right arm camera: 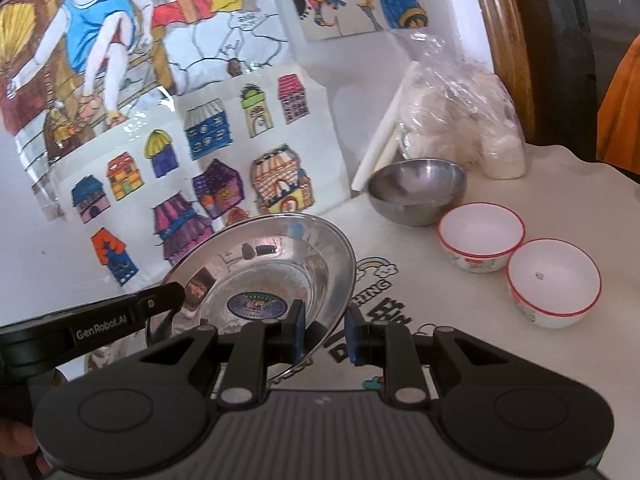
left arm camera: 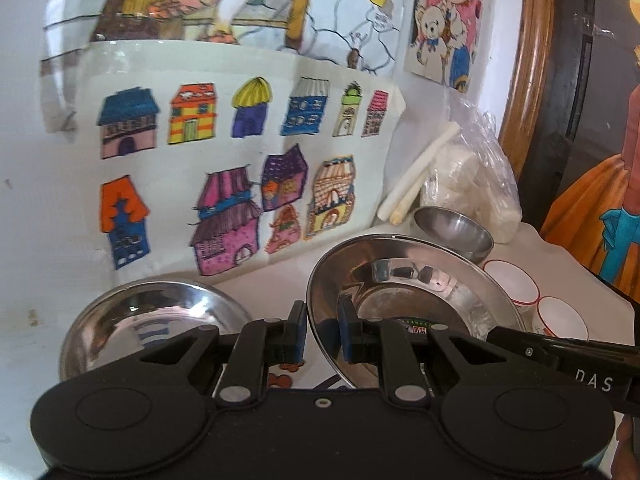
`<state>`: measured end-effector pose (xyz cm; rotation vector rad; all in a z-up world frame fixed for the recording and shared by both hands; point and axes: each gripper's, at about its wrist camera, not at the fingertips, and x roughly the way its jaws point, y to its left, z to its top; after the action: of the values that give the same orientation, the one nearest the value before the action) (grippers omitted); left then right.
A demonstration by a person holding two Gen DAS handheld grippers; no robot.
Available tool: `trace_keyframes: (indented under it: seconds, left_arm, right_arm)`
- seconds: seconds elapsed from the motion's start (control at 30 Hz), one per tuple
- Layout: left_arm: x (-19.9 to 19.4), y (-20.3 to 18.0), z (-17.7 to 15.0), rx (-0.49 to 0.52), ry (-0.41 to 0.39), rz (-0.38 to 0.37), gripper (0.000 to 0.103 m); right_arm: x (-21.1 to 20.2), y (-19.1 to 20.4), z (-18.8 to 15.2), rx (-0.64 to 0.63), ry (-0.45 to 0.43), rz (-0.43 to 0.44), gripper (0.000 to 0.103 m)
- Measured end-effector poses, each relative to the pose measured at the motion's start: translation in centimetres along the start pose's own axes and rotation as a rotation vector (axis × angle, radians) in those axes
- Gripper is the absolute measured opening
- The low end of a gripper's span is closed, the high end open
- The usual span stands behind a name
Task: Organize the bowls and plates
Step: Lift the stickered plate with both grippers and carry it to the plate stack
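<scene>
The tilted steel plate point(left arm camera: 408, 292) hung between both grippers: the left gripper point(left arm camera: 323, 330) pinched its left rim, while the right gripper point(right arm camera: 325, 330) straddled the right rim, jaws spread, above the tabletop point(right arm camera: 500, 360).

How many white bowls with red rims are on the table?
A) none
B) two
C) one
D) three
B: the right wrist view shows two red-rimmed white bowls side by side, one next to the steel bowl and another nearer the camera.
</scene>
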<state>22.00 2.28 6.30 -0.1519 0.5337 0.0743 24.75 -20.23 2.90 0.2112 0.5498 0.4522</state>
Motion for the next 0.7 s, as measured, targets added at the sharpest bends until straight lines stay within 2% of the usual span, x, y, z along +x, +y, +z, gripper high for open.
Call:
trace_keyframes:
  seconds: [0.7]
  left_arm:
    - [-2.4,4.0,-0.4,-0.056,-0.025,0.078,0.018]
  right_arm:
    - [0.6,4.6,-0.8,-0.051,0.007,0.065,0.024]
